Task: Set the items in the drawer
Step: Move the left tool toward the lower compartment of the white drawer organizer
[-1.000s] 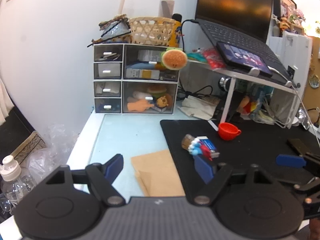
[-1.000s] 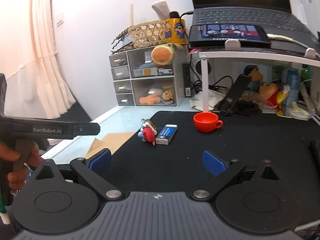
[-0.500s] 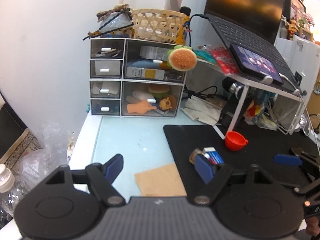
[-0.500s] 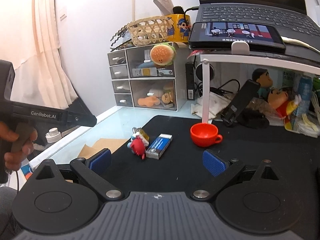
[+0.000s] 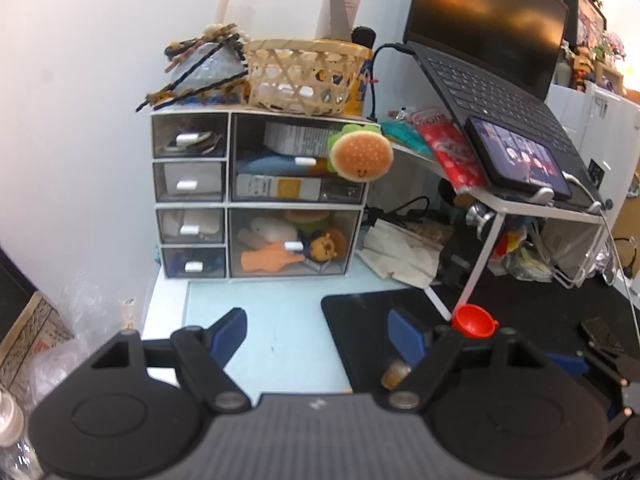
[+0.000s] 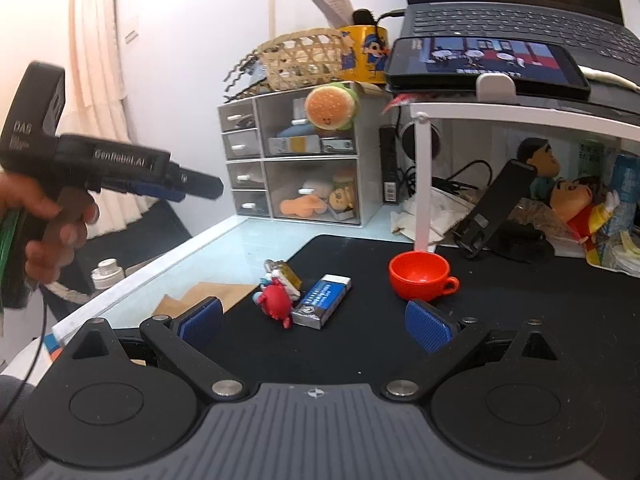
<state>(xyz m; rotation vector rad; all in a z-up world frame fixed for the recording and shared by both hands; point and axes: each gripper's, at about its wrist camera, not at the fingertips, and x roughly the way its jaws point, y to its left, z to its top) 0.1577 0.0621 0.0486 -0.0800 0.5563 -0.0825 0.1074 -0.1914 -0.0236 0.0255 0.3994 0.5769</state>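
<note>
In the left wrist view, the left gripper (image 5: 318, 336) is held above the pale blue desk surface (image 5: 280, 320), its blue-padded fingers spread wide with nothing between them. Straight ahead stands the clear drawer organizer (image 5: 256, 196), all of its drawers pushed in; the lower large drawer (image 5: 292, 242) holds soft toys and an orange hand-shaped toy. A burger plush (image 5: 360, 156) hangs at the organizer's upper right corner, and a woven basket (image 5: 304, 76) sits on top. To the right, a black mat (image 5: 360, 328) covers the desk, with a red cup (image 5: 474, 320) near the leg of a white laptop stand (image 5: 480, 264). A laptop (image 5: 492, 64) and a phone (image 5: 516, 160) rest on that stand.

In the right wrist view, the right gripper (image 6: 316, 322) hovers low over the black mat (image 6: 360, 344), fingers also wide apart and empty. Just beyond them lie a red crab toy (image 6: 274, 300), a small amber bottle (image 6: 284, 272) behind it, and a blue and white eraser (image 6: 324, 300) touching the crab's right side. The red cup (image 6: 420, 274) stands apart to the right. A piece of brown paper (image 6: 200, 296) lies at the mat's left edge. The organizer (image 6: 296, 160) sits well behind these items, drawers closed. At left, a hand (image 6: 48, 236) holds the left gripper (image 6: 204, 188) in the air, pointing toward the organizer.
</note>
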